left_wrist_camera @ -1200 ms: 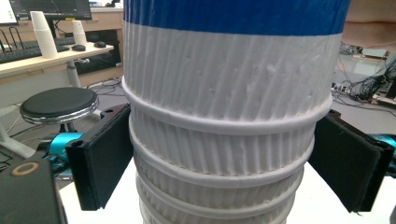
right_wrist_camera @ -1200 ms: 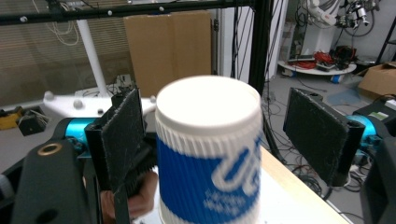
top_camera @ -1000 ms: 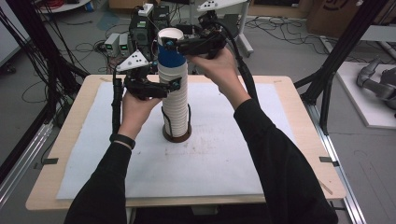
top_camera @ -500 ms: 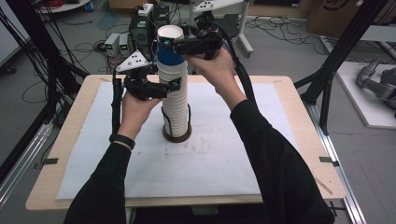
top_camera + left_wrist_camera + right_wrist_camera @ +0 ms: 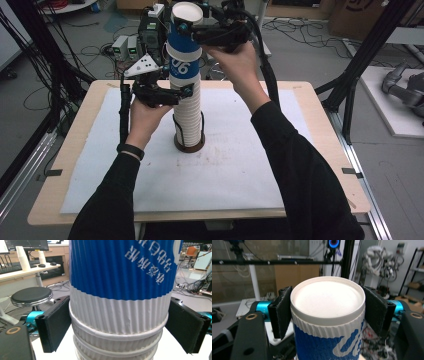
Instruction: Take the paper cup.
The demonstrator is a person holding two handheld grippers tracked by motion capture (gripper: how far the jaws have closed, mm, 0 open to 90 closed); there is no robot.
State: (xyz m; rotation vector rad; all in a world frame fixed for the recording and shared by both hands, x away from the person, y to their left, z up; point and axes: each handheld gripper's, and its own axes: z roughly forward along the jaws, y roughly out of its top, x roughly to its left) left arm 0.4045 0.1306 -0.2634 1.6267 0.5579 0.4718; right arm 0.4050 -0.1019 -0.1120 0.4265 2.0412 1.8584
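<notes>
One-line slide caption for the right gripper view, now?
Right gripper clamps the upturned base of the blue-and-white ribbed paper cup, one black jaw on each side.

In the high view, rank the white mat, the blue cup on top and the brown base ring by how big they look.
1. white mat
2. blue cup, though it sits nearer the camera
3. brown base ring

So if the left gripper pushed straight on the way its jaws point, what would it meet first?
The left gripper would at once meet the ribbed white paper cups of the stack, which already sit between its black jaws.
</notes>
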